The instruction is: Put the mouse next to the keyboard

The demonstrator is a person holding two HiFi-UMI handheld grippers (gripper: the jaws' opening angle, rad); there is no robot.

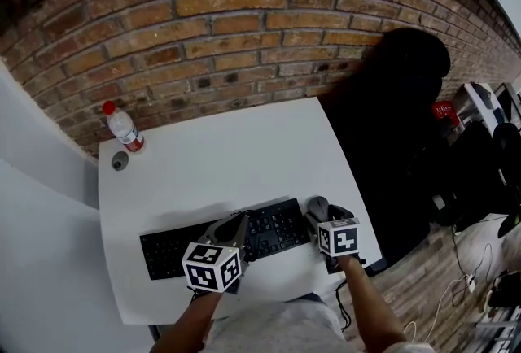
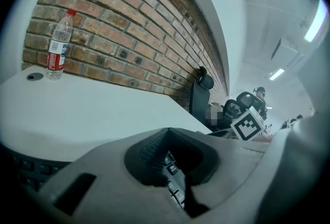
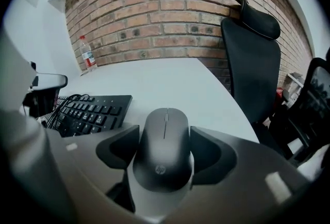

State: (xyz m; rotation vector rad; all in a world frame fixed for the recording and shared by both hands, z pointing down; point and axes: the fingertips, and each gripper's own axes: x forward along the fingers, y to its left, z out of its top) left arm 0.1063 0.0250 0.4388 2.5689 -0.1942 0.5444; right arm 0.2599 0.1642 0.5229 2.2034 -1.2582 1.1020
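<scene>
A dark grey mouse (image 1: 317,205) (image 3: 164,158) lies just off the right end of the black keyboard (image 1: 175,250) (image 3: 90,109) on the white table (image 1: 220,164). My right gripper (image 1: 319,218) (image 3: 165,135) is shut on the mouse, one pad against each of its sides. I cannot tell whether the mouse rests on the table or hangs just above it. My left gripper (image 1: 241,219) (image 2: 167,132) hovers over the keyboard's middle, shut with nothing in it. Keys show through the loop under its joined tips.
A water bottle (image 1: 124,128) (image 2: 58,45) (image 3: 88,55) stands at the table's far left corner by a round cable hole (image 1: 120,161). A black office chair (image 1: 399,124) (image 3: 252,63) stands off the table's right edge. A brick wall (image 1: 244,26) runs behind.
</scene>
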